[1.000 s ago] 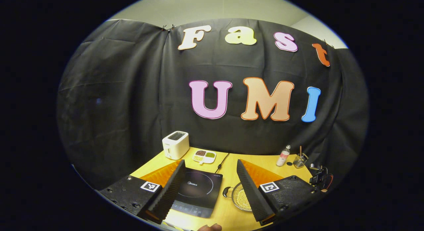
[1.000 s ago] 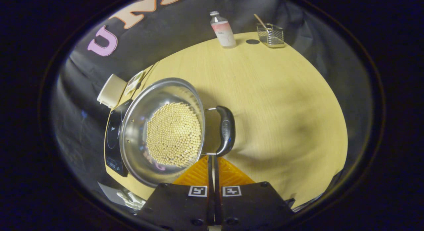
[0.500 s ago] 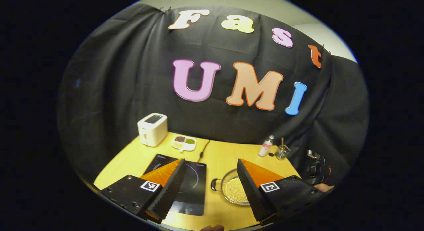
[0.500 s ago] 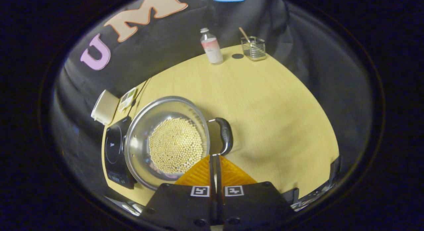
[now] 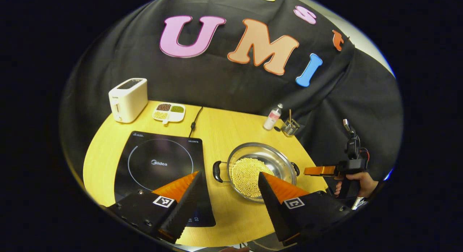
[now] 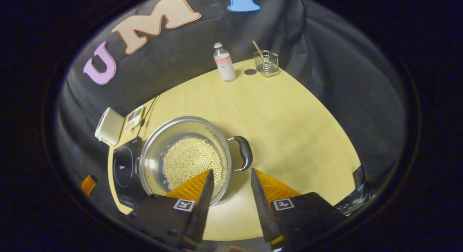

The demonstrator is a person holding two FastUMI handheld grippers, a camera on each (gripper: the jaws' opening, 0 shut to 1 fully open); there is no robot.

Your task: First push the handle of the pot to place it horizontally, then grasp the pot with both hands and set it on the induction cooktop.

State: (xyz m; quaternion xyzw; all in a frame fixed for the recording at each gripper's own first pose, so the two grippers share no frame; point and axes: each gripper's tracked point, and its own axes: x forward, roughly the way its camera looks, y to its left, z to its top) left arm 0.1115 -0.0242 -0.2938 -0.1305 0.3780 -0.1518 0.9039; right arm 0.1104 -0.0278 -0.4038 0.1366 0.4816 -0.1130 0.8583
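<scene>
Pot [image 6: 186,158]: on table right of induction cooktop [image 5: 161,165], handles lying left-right. Right gripper [image 6: 228,179], fingers apart, just short of right handle [image 6: 245,157]. Left gripper [image 5: 228,179], fingers apart, farther back.

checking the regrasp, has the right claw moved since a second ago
Yes. The right claw has backed away from the pot handle toward the table's near edge, and its jaws, shut before, now stand open.
</scene>
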